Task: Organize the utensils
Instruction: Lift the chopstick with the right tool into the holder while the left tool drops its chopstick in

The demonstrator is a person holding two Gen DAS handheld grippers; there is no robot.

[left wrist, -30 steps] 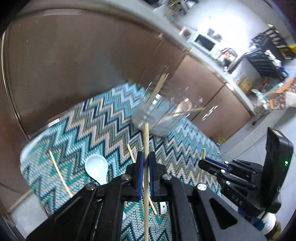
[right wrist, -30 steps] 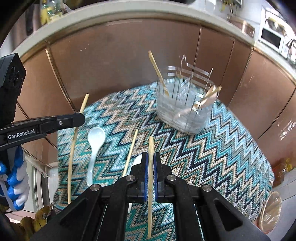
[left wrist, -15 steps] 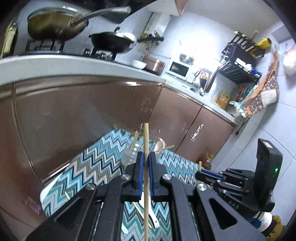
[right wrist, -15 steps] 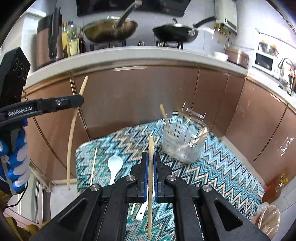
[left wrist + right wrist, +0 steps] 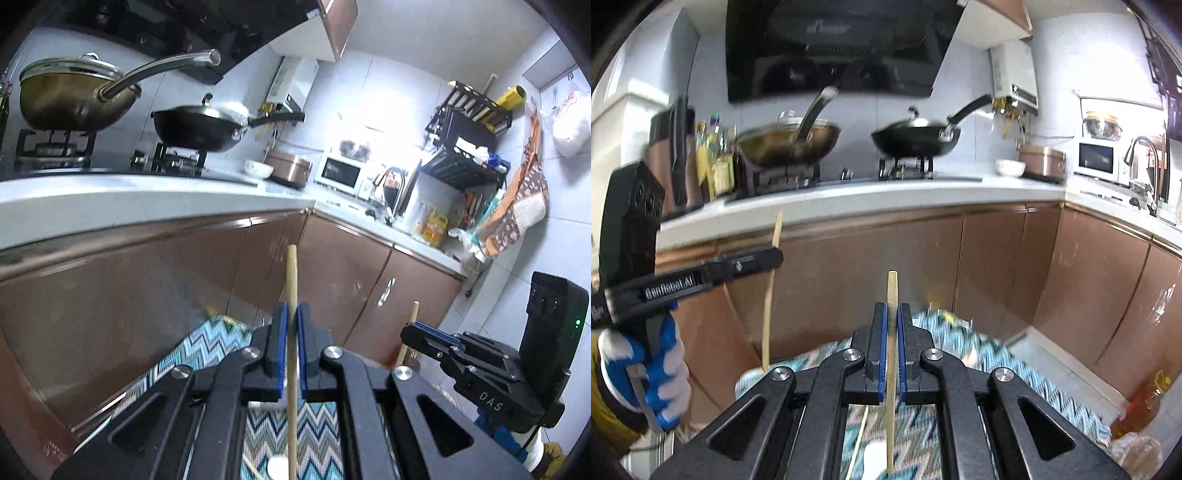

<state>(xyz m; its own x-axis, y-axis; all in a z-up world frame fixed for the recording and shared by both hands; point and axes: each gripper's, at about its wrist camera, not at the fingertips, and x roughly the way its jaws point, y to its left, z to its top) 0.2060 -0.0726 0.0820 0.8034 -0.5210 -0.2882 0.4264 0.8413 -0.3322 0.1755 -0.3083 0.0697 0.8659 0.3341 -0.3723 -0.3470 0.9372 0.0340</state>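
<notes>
Left tool (image 5: 291, 325): blue pads closed flat on a round wooden chopstick (image 5: 292, 280), held upright, tip above the pads, shaft running down past the frame. Right tool (image 5: 893, 325): likewise clamped shut on a second chopstick (image 5: 892, 291), also upright. Each tool visible in the other's view: right tool (image 5: 421, 334) black and angular, left tool (image 5: 764, 258) gripped by a blue-and-white gloved hand (image 5: 653, 373).

Below: desk (image 5: 1015, 362) covered in teal, white and black zigzag woven cloth. On it, a white spoon (image 5: 873, 458) and a thin loose stick (image 5: 858, 443), partly hidden by the tool frame.

Behind: glossy brown cabinet doors (image 5: 849, 273) under a pale worktop (image 5: 886, 199). On the hob, a lidded brass-toned pan (image 5: 70, 96) and a black wok (image 5: 199, 127). Farther right, a white microwave (image 5: 340, 173).
</notes>
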